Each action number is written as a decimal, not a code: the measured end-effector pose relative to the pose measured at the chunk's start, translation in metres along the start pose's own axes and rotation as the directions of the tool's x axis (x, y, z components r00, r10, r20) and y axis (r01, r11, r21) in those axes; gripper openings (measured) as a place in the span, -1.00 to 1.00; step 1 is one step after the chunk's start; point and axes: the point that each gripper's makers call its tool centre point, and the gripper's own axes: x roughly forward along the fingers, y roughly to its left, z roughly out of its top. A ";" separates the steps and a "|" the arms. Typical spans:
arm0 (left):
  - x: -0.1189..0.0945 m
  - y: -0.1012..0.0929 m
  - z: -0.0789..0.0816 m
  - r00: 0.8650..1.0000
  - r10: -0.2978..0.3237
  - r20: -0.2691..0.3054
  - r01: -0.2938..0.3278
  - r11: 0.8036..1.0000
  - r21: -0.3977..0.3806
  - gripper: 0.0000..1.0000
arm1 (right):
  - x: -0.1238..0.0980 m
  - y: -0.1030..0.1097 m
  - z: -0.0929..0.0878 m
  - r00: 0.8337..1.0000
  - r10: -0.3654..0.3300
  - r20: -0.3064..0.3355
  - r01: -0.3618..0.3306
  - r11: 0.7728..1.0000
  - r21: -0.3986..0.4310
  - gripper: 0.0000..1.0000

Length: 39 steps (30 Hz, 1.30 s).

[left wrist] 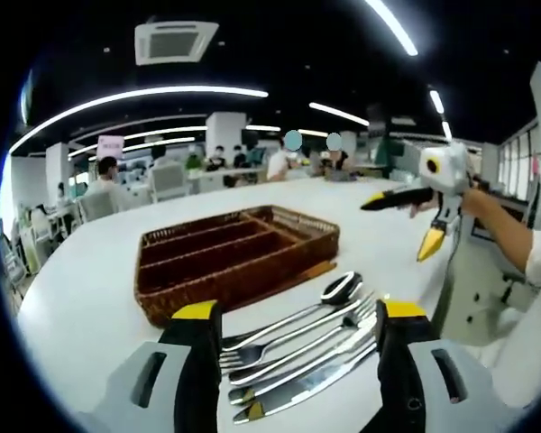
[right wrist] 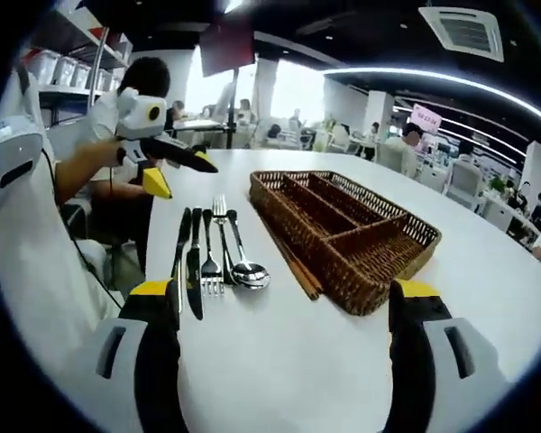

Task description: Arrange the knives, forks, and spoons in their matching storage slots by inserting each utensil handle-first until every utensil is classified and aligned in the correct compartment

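A broad white round-edged table (right wrist: 279,361) carries everything. On it sits a brown woven wicker cutlery tray (right wrist: 379,262), rectangular, split by wicker walls into several long slots and one shorter cross slot; every compartment visible is bare of utensils. In the left gripper view the same tray (left wrist: 239,271) lies just beyond the cutlery.

Beside the tray, apart from its long side, a row of shiny steel utensils lies flat and parallel on the table: two dark-bladed table knives (right wrist: 187,262), two silver forks (right wrist: 215,248) and one silver spoon (right wrist: 245,262) nearest the tray. In the left gripper view the spoon (left wrist: 338,290), forks (left wrist: 293,336) and knives (left wrist: 293,388) lie between that gripper's jaws.

The left gripper (left wrist: 302,361), black with yellow tips, has its jaws spread wide on either side of the cutlery, gripping nothing. The right gripper (right wrist: 284,352) is likewise spread wide above the bare table, holding nothing; its left jaw sits near the knife handles.
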 end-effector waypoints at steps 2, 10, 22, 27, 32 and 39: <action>0.001 0.000 0.000 1.000 -0.002 -0.001 0.002 1.000 0.008 0.38 | -0.001 0.001 -0.001 1.000 -0.012 0.004 0.012 1.000 -0.002 0.99; 0.004 -0.006 0.002 0.999 -0.043 0.006 0.043 0.999 0.001 0.29 | -0.007 -0.001 -0.001 0.997 -0.066 0.045 0.065 0.998 0.028 0.99; 0.010 -0.009 -0.006 0.998 -0.048 -0.033 0.049 0.998 0.029 0.31 | -0.016 -0.006 -0.008 0.989 -0.124 0.081 0.118 0.990 0.075 0.99; 0.013 -0.011 -0.008 0.997 -0.061 -0.046 0.063 0.997 0.044 0.30 | -0.021 -0.009 -0.008 0.981 -0.163 0.101 0.154 0.984 0.092 0.99; 0.019 -0.014 -0.006 0.994 -0.103 -0.043 0.106 0.991 0.087 0.27 | -0.019 0.000 -0.016 0.984 -0.153 0.092 0.143 0.983 0.113 0.99; 0.028 -0.015 -0.013 0.985 -0.140 -0.100 0.152 0.981 0.124 0.21 | -0.019 0.005 -0.019 0.984 -0.150 0.097 0.136 0.981 0.137 0.99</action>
